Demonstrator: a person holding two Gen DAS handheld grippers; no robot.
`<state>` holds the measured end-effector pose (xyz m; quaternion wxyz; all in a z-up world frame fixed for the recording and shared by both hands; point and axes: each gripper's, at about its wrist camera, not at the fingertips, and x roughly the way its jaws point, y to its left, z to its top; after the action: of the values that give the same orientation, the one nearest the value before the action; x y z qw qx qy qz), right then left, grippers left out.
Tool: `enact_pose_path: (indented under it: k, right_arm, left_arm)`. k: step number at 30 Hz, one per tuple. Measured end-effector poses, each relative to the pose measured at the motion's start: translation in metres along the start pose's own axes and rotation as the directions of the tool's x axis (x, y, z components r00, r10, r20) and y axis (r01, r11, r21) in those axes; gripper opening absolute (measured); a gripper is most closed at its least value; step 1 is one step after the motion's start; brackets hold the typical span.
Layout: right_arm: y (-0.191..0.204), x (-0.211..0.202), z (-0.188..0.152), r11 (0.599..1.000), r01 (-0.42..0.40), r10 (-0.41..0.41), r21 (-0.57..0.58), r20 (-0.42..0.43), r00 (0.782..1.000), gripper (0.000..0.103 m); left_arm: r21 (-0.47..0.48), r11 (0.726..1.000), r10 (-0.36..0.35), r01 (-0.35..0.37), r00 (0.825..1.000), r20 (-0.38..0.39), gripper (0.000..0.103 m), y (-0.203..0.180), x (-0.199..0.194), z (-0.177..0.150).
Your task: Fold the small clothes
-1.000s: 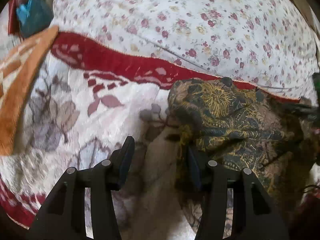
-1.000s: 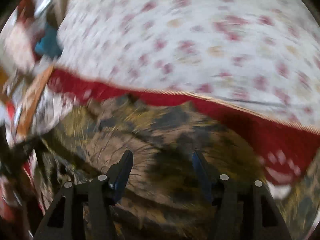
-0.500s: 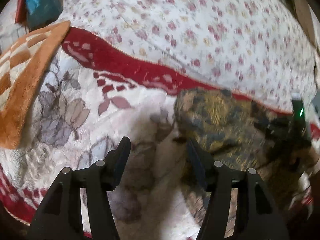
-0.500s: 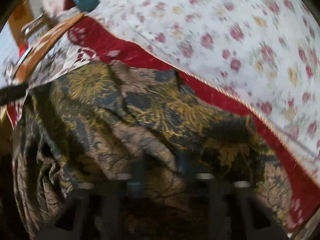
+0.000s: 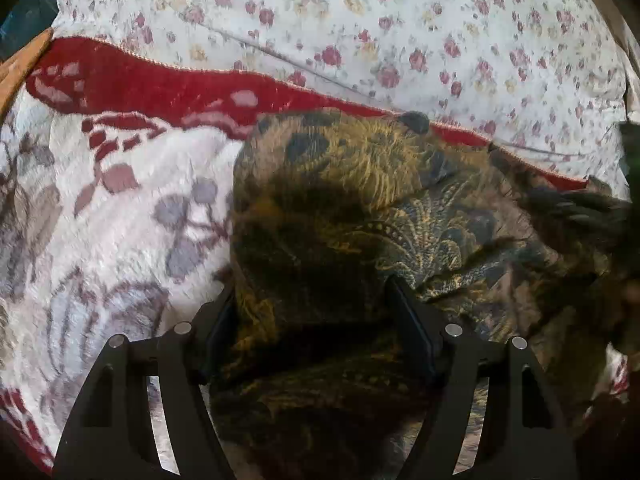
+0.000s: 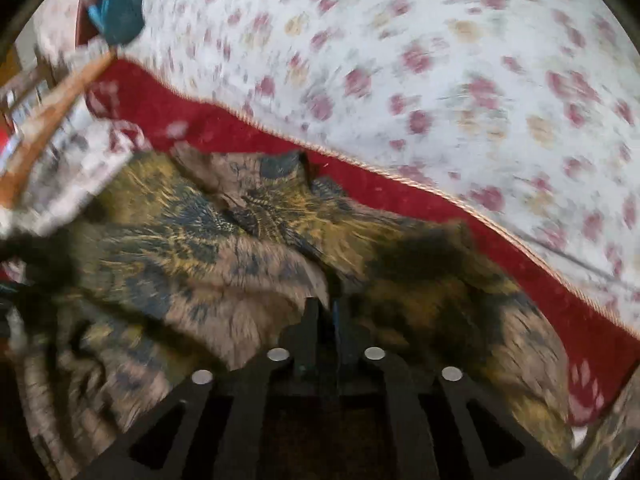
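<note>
A small brown garment with a gold and dark blue print (image 5: 360, 208) lies crumpled on a plush red and white blanket (image 5: 120, 208). My left gripper (image 5: 310, 300) is open, its jaws standing on either side of a fold at the garment's left end. In the right wrist view the same garment (image 6: 192, 248) fills the lower half. My right gripper (image 6: 326, 308) is shut on a fold of the garment, its jaws pressed together around the cloth. The other gripper shows as a dark blur at the right edge of the left wrist view (image 5: 628, 208).
A white sheet with small red flowers (image 5: 400, 32) covers the bed beyond the blanket's red border (image 6: 440, 200). An orange checked cloth (image 6: 48, 120) lies at the left. A teal object (image 6: 120, 12) sits at the far left corner.
My right gripper has closed on the garment; its jaws stood wide apart a second ago. My left gripper has moved right, from the bare blanket onto the garment's left end.
</note>
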<state>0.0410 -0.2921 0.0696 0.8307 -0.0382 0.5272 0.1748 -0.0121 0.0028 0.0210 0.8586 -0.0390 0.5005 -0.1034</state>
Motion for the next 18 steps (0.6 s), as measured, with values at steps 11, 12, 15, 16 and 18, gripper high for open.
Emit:
enact_pose_path:
  k: [11,12,15,16,18]
  right_arm:
    - [-0.12,-0.045,-0.073,0.93,0.074,-0.052,0.359,-0.072,0.996,0.019]
    - [-0.116,-0.044,-0.072,0.938,0.086,-0.064,0.335,-0.076,0.995,0.006]
    - [-0.108,-0.055,-0.065,0.942,0.173,-0.176,0.287,-0.017,0.984,0.006]
    - [-0.108,-0.056,-0.061,0.937,0.225,-0.234,0.268,0.002,0.972,0.006]
    - [-0.107,-0.049,-0.056,0.925,0.296,-0.307,0.238,0.008,0.952,0.006]
  left_arm:
    - [-0.027,0.999,0.024,-0.023,0.999,0.035,0.073,-0.003,-0.001,-0.006]
    - [-0.033,0.999,0.024,-0.023,0.999,0.034,0.073,-0.002,-0.003,-0.007]
    - [-0.057,0.998,0.015,-0.012,0.999,0.039,0.073,-0.001,-0.01,-0.007]
    - [-0.063,0.998,0.011,-0.008,0.999,0.043,0.073,-0.001,-0.013,-0.008]
    - [-0.066,0.998,0.012,-0.009,0.999,0.041,0.073,-0.005,-0.015,-0.01]
